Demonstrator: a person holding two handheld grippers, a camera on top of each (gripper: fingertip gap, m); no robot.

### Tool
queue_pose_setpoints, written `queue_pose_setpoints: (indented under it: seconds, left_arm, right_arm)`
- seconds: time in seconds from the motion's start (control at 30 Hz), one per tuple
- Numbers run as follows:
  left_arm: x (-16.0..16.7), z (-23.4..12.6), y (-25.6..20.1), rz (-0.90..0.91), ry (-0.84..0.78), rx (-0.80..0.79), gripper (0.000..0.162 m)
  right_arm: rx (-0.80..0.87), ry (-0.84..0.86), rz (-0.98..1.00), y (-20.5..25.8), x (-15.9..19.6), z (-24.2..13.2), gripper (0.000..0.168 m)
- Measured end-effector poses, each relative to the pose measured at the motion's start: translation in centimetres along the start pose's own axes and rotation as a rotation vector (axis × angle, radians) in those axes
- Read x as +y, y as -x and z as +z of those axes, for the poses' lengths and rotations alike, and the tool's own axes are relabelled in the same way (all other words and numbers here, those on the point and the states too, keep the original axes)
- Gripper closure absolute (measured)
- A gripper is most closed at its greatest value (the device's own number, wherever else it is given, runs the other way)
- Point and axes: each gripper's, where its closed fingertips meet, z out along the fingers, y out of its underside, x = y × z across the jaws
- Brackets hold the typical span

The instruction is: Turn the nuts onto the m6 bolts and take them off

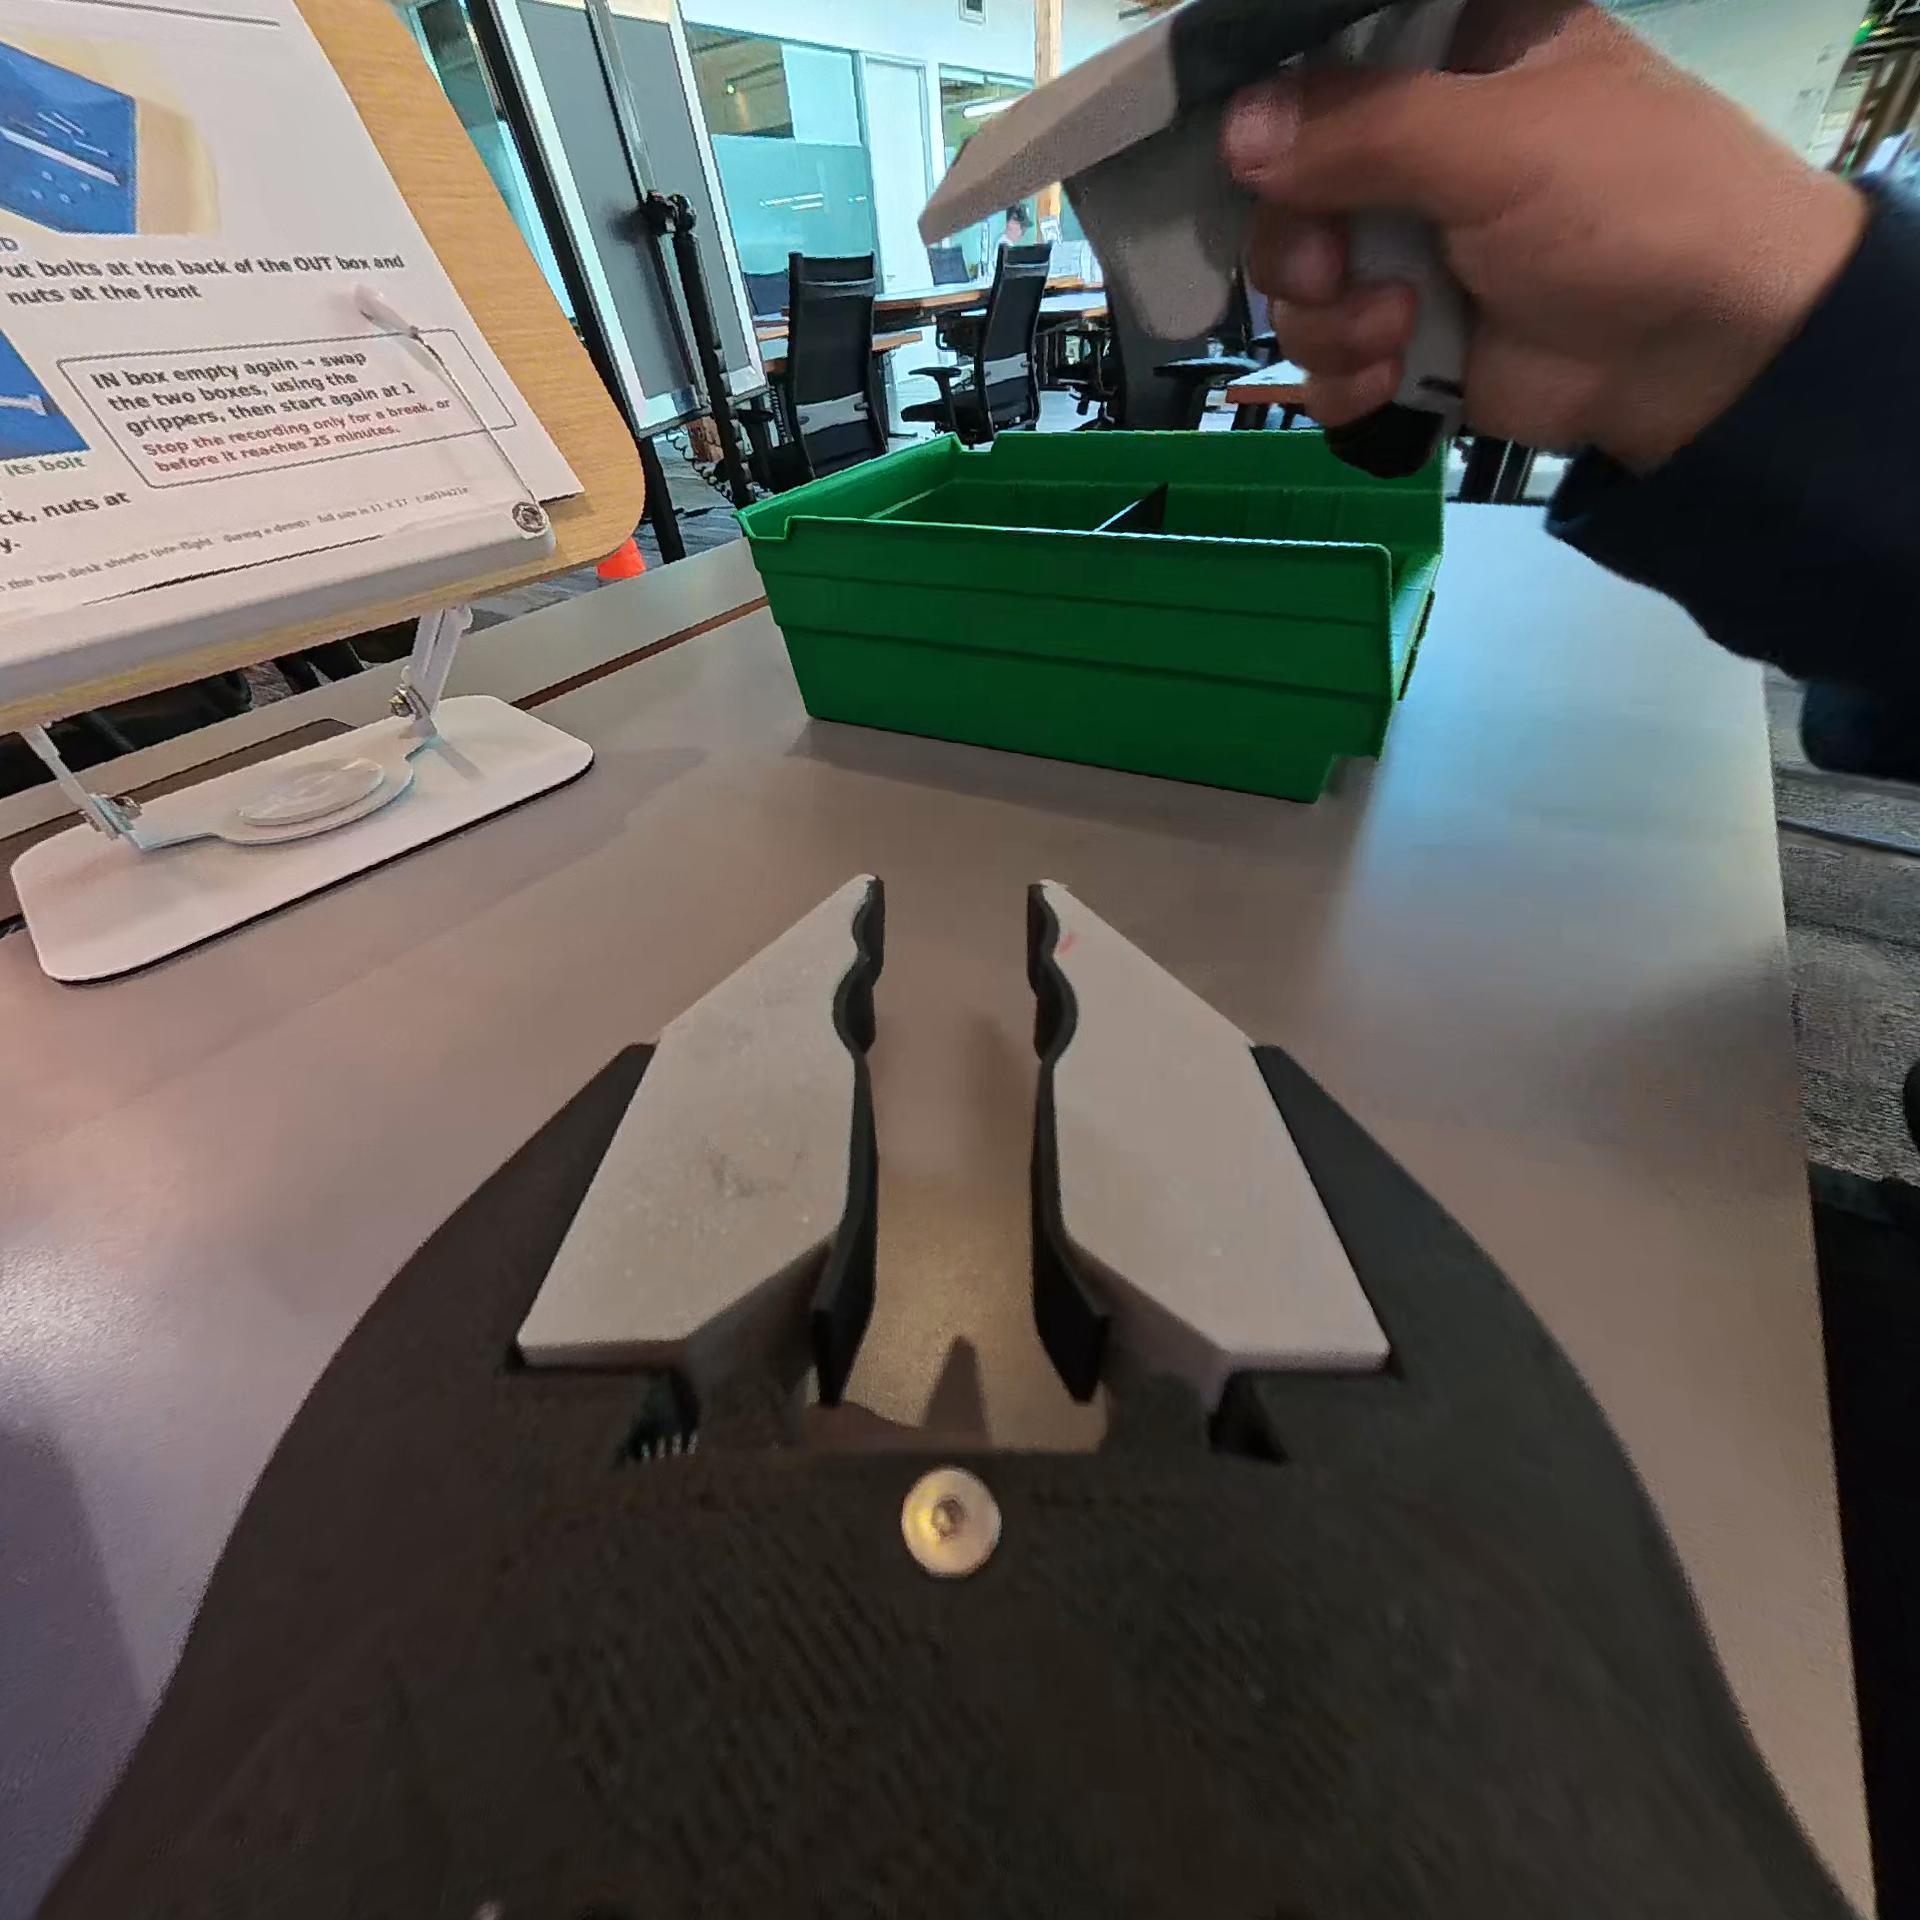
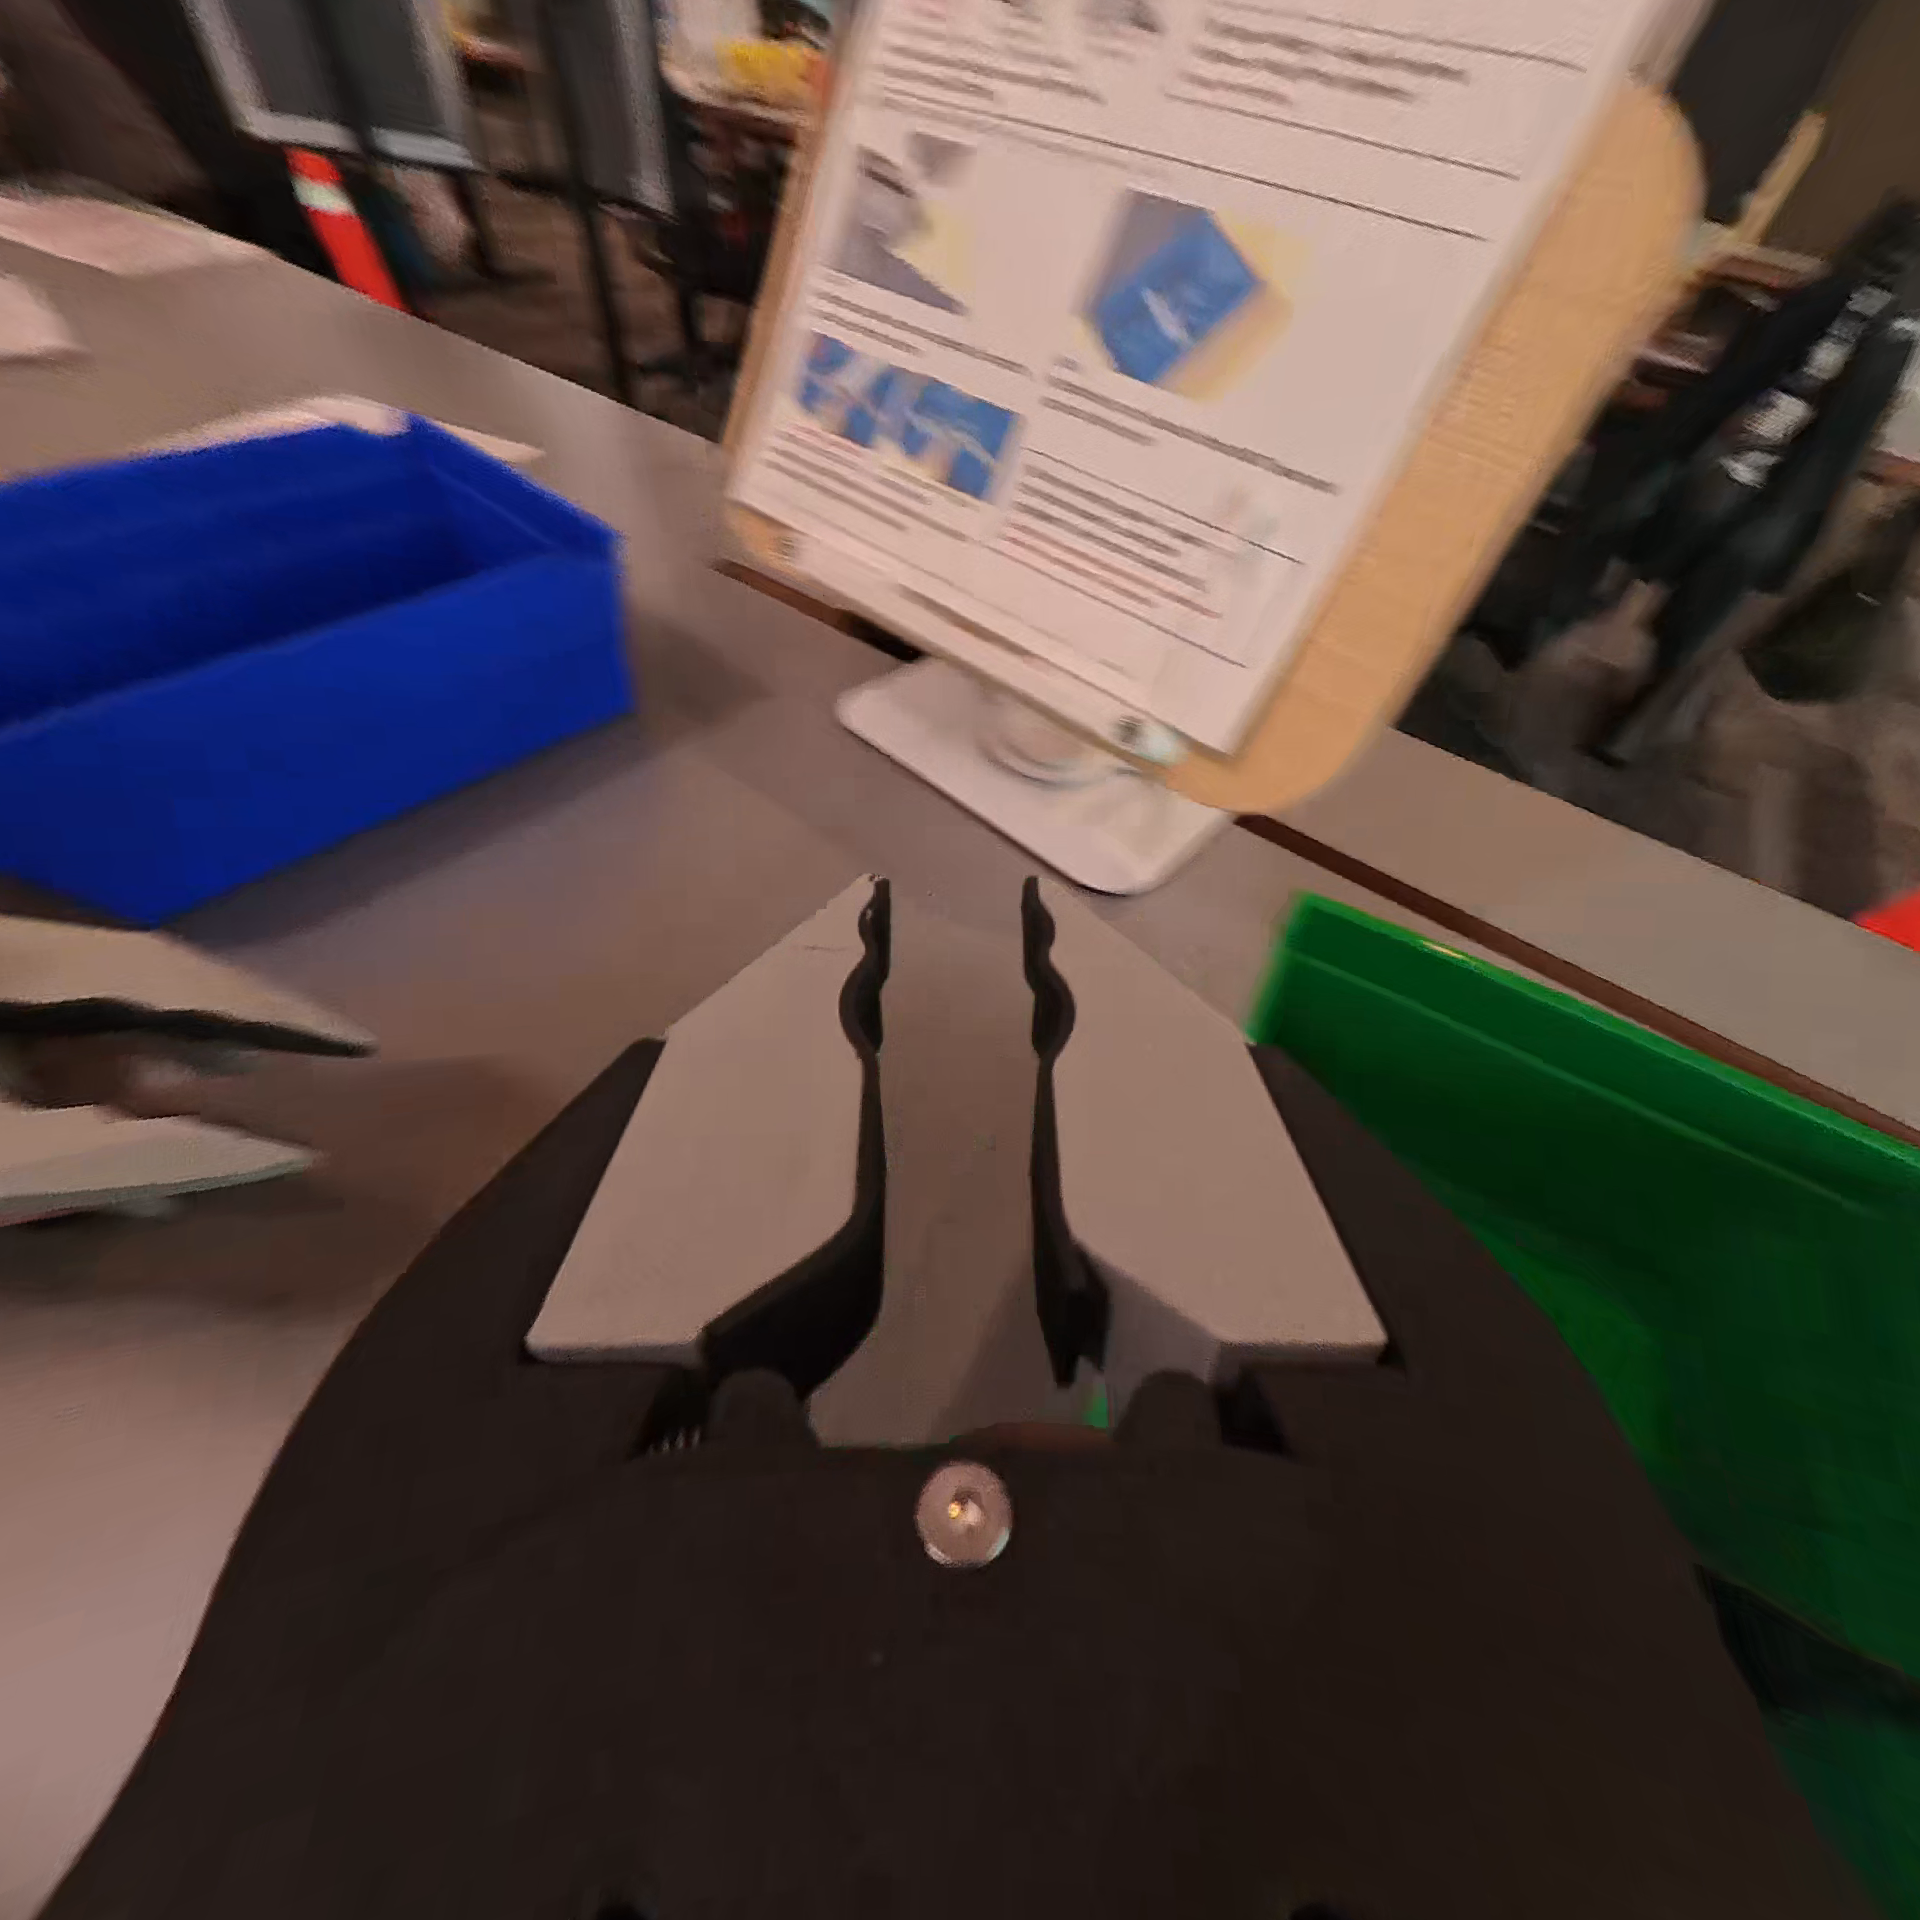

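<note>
No nuts or bolts show in either view. My left gripper [image 1: 955, 899] is open and empty, low over the grey table [image 1: 1507, 987], pointing at a green bin [image 1: 1091, 634] with a black divider inside. The right gripper's body [image 1: 1153, 156], held by a hand [image 1: 1538, 239], hangs above that bin in the left wrist view. In the right wrist view my right gripper [image 2: 956, 899] is open and empty above the table, with the green bin [image 2: 1558, 1195] to its right and a blue bin [image 2: 291, 644] to its left. The left gripper's fingers [image 2: 156, 1039] show blurred at the left edge.
A white stand holding an instruction sheet on a wooden board [image 1: 260, 343] sits at the table's back, also in the right wrist view [image 2: 1143, 364]. Office chairs [image 1: 831, 353] and desks stand beyond the table. The table's right edge [image 1: 1787, 935] is near.
</note>
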Motion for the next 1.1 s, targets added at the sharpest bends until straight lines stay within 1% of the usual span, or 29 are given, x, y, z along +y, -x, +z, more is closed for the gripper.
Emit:
queue_pose_setpoints:
  seconds: [0.07,0.13,0.17,0.23,0.3,0.4,0.47,0.5,0.53,0.57,0.6,0.63,0.67,0.73,0.8,0.9,1.0,1.1]
  left_arm:
    - [0.0,0.0,0.1,-0.012,0.000,0.003,0.136]
    - [0.0,-0.1,0.3,-0.036,-0.002,0.003,0.136]
    - [0.1,-0.2,0.5,-0.058,0.000,-0.001,0.136]
    - [0.1,-1.3,1.0,-0.093,0.022,-0.017,0.134]
    - [-1.2,-3.9,1.7,-0.078,0.017,-0.033,0.133]
    - [-4.3,-9.8,4.9,-0.045,0.054,-0.093,0.134]
    - [-5.0,-13.8,8.9,-0.044,0.172,-0.183,0.134]
    - [-4.8,-15.7,11.9,-0.028,0.246,-0.275,0.133]
    - [-4.2,-17.5,14.9,-0.020,0.322,-0.366,0.133]
    - [-3.1,-18.9,17.4,-0.048,0.405,-0.427,0.132]
    - [-1.5,-19.9,19.3,-0.117,0.487,-0.446,0.126]
    - [0.3,-20.4,20.4,-0.207,0.559,-0.437,0.118]
    - [2.2,-20.7,21.3,-0.288,0.624,-0.428,0.114]
    - [5.7,-21.3,22.8,-0.372,0.755,-0.457,0.114]
    - [8.1,-21.7,23.8,-0.399,0.860,-0.508,0.113]
    - [10.3,-21.6,24.6,-0.395,0.991,-0.547,0.113]
    - [11.9,-21.9,25.0,-0.426,1.104,-0.554,0.108]
    - [12.4,-21.7,25.1,-0.513,1.108,-0.540,0.107]
  right_arm:
    - [-0.154,-0.037,0.004,6.2,0.0,0.6,0.144]
    - [-0.269,-0.020,0.010,11.1,1.5,1.9,0.142]
    - [-0.301,-0.014,0.008,12.7,2.4,2.7,0.141]
    - [-0.303,-0.010,-0.026,14.4,4.2,4.6,0.141]
    - [-0.291,-0.007,-0.057,15.0,6.1,5.9,0.142]
    - [-0.319,0.037,-0.054,15.6,8.5,6.6,0.142]
    - [-0.351,0.038,-0.038,16.0,8.5,6.4,0.140]
    - [-0.351,0.025,-0.033,16.0,8.3,6.3,0.141]
    - [-0.355,0.025,-0.025,16.0,8.2,6.2,0.140]
    - [-0.363,0.029,-0.016,16.2,8.2,6.2,0.140]
    - [-0.368,0.029,-0.010,16.3,8.2,6.2,0.139]
    - [-0.370,0.028,-0.008,16.5,8.1,6.2,0.140]
    - [-0.370,0.026,-0.010,16.6,8.1,6.1,0.140]
    - [-0.367,0.025,-0.018,16.7,8.2,6.1,0.140]
    - [-0.366,0.034,-0.022,16.8,8.5,6.2,0.140]
    - [-0.372,0.037,-0.011,16.8,8.6,6.1,0.140]
    - [-0.368,0.028,-0.007,16.6,8.4,6.0,0.140]
    - [-0.367,0.018,-0.013,16.6,8.2,5.8,0.140]
